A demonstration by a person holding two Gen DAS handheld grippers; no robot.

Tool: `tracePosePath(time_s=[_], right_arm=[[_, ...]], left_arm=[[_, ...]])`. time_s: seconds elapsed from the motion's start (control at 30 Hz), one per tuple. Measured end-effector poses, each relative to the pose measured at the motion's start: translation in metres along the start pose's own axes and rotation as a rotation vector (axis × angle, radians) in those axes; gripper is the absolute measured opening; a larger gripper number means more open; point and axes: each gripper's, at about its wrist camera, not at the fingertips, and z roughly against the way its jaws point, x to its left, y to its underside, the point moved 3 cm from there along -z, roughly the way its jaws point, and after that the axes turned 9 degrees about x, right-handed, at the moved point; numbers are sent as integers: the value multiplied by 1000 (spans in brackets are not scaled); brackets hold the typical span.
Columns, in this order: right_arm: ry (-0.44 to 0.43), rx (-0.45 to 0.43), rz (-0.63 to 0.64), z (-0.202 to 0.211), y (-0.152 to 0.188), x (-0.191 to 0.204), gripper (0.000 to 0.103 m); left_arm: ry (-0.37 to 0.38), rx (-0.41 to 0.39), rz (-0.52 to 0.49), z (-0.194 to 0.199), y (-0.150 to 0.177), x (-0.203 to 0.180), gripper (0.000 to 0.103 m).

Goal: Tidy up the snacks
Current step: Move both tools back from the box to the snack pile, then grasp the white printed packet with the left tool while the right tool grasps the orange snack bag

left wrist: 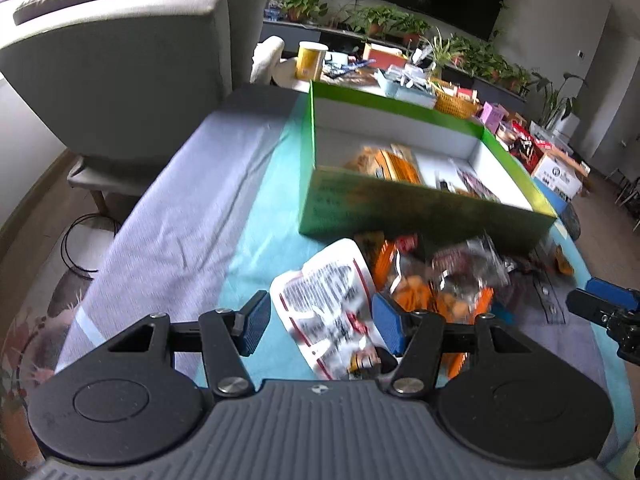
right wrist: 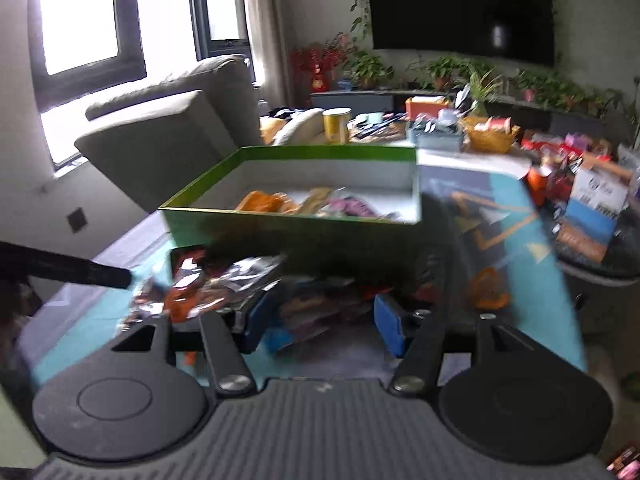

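A green box [left wrist: 420,208] with a white inside stands on the cloth-covered table and holds a few snack packets [left wrist: 396,166]. A pile of loose snacks [left wrist: 448,276] lies in front of it. My left gripper [left wrist: 320,326] is open over a white and red snack bag [left wrist: 328,304], with the bag between its blue pads. My right gripper [right wrist: 318,322] is open low over dark and purple packets [right wrist: 312,308] in front of the green box [right wrist: 296,228]. Its tip shows at the right edge of the left wrist view [left wrist: 600,304].
A grey armchair [left wrist: 120,60] stands left of the table. Behind the box are a yellow can [left wrist: 309,60], a wicker basket [left wrist: 456,104], boxes and potted plants [left wrist: 384,20]. A cardboard box [right wrist: 596,208] sits at the right. The cloth's left part [left wrist: 180,208] is bare.
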Motion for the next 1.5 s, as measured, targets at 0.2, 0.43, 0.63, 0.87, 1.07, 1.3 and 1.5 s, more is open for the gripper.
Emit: tracePosePath(time_s=[0.2, 0.43, 0.63, 0.87, 1.07, 1.3, 1.5], right_arm=[[-78, 19, -24, -4, 6, 19, 30], [-104, 39, -38, -11, 12, 27, 30], [-157, 56, -72, -19, 12, 30, 30], [-245, 93, -109, -37, 7, 45, 30], [-296, 145, -161, -57, 7, 54, 30], [-316, 168, -184, -70, 2, 60, 29], [-293, 81, -95, -48, 3, 71, 22]], left_arm=[[-8, 23, -6, -8, 10, -7, 54], [-2, 50, -22, -21, 15, -20, 54], [-5, 41, -22, -25, 16, -19, 57], [30, -8, -83, -16, 23, -13, 29], [82, 16, -110, -9, 27, -4, 25], [30, 17, -69, 4, 31, -1, 58], [-7, 86, -71, -13, 33, -9, 66]])
